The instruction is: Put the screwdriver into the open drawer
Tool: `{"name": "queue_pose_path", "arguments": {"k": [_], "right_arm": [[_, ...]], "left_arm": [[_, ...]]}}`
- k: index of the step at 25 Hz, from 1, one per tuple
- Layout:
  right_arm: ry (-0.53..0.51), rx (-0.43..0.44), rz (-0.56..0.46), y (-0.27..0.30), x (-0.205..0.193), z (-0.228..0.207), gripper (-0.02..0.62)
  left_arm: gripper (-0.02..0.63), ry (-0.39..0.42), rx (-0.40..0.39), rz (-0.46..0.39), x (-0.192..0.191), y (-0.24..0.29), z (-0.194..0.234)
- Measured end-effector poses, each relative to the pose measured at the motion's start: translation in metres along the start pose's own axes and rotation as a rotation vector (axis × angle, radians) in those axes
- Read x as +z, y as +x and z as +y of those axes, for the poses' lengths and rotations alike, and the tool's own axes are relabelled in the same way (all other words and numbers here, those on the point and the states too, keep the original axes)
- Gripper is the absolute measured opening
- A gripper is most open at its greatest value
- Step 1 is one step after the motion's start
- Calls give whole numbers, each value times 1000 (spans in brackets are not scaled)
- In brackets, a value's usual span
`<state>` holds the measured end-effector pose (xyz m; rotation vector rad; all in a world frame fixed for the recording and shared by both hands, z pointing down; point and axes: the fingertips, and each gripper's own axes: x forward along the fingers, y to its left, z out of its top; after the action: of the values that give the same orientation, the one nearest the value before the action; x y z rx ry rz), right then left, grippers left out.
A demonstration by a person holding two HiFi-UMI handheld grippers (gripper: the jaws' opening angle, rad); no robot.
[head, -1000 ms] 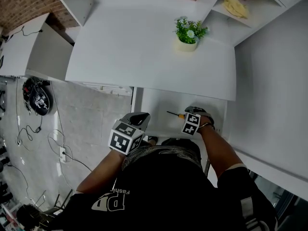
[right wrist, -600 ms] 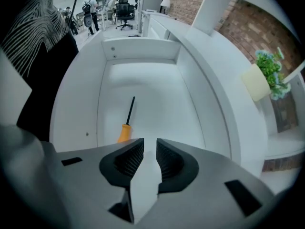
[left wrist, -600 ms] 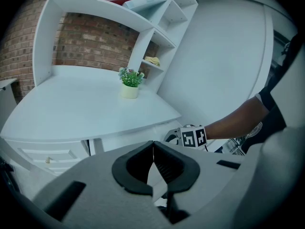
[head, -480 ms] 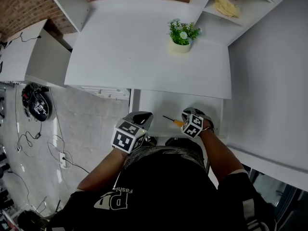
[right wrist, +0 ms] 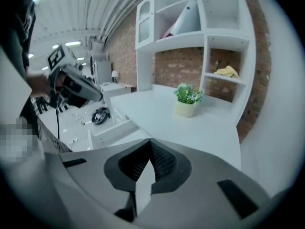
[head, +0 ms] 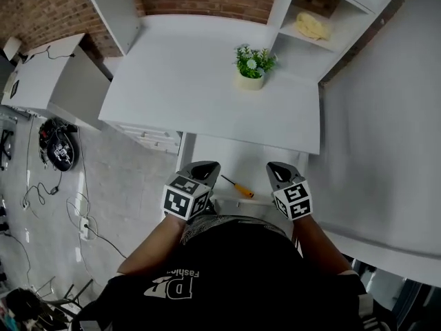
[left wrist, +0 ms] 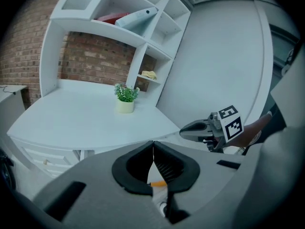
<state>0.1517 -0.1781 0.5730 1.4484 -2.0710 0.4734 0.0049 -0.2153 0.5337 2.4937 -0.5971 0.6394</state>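
1. the screwdriver [head: 238,186] lies in the open drawer [head: 256,158], at 3 o'clock from the left gripper [head: 206,167].
2. the jaws of the left gripper and the right gripper [head: 276,169] are closed and empty.
3. the screwdriver is likely light and stiff; its thick handle [head: 246,192] offers the best hold.

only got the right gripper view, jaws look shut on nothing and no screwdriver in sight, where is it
Observer: The head view shows the screwdriver lying in the open drawer, between the left gripper and the right gripper.
Operator: is either one holding it
Observer: No, it lies loose on the drawer floor and neither gripper is clamped on it.
Operator: left jaws open or shut
Observer: Shut and empty in the left gripper view. The orange handle only shows below them.
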Motion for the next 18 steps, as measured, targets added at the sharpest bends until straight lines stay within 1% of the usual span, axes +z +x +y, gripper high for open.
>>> {"name": "queue_pose_path", "arguments": {"k": [3,6,10,13,15,18], "right_arm": [[108,23,-125,-45,21,-11,5],[161,59,-200,-85,28,-14,5],[191,89,-256,-130,23,-15,5],[187,97,-281,-157,12,-15,3],[186,101,-286,-172,3,-14,3],[189,118,-289,-191,-7,-8,3]], "left_arm": [[18,-3,16,-59,12,-3,-26],[18,9,34,-100,19,-8,-56],[18,16,46,-157,23,-17,-98],[18,7,45,-203,21,-24,-126],[18,-13,51,-216,14,-28,-141],[18,-35,81,-218,3,-36,-156]]}}
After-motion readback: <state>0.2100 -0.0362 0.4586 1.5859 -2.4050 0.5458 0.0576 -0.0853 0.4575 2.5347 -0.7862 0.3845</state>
